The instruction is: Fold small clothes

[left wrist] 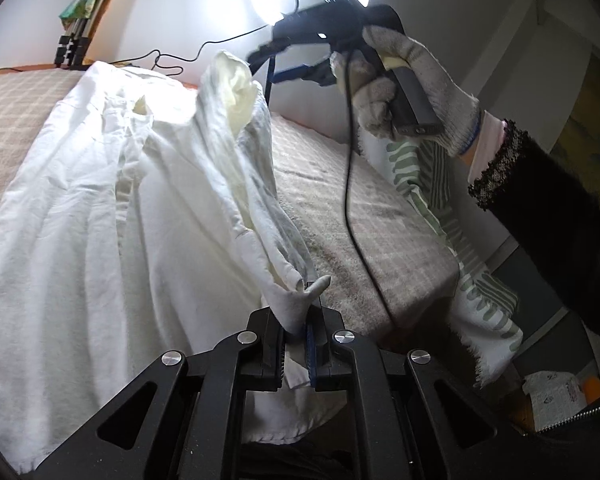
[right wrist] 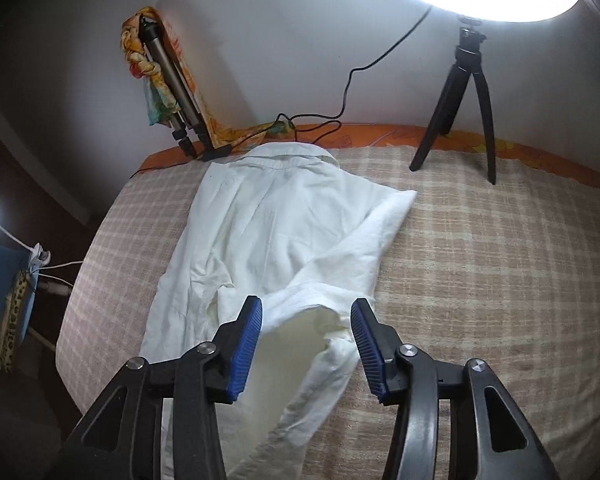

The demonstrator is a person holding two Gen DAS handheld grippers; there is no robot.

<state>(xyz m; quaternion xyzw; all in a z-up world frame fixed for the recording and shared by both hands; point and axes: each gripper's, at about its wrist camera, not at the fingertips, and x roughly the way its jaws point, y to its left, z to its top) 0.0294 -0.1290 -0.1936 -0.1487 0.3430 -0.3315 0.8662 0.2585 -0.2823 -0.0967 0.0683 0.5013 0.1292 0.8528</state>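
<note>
While the white shirt (right wrist: 268, 232) lies spread on the checked bed cover (right wrist: 480, 280) with its collar toward the wall, the left tongs (left wrist: 300, 344) are clenched on the cuff end of one sleeve (left wrist: 252, 184), which rises from them in a loose, twisted band above the shirt's body. The right tongs (right wrist: 306, 344) stand released, their blue pads apart, hovering over the shirt's lower part with the sleeve's cloth passing beneath the gap and neither pad pressing on it. A gloved hand (left wrist: 404, 84) grips the handle of the right tongs up beside the ring light (right wrist: 480, 0). Beyond the shirt's collar a black cable (right wrist: 340, 92) trails along the wall, and a small black tripod (right wrist: 464, 100) stands to the shirt's right.
</note>
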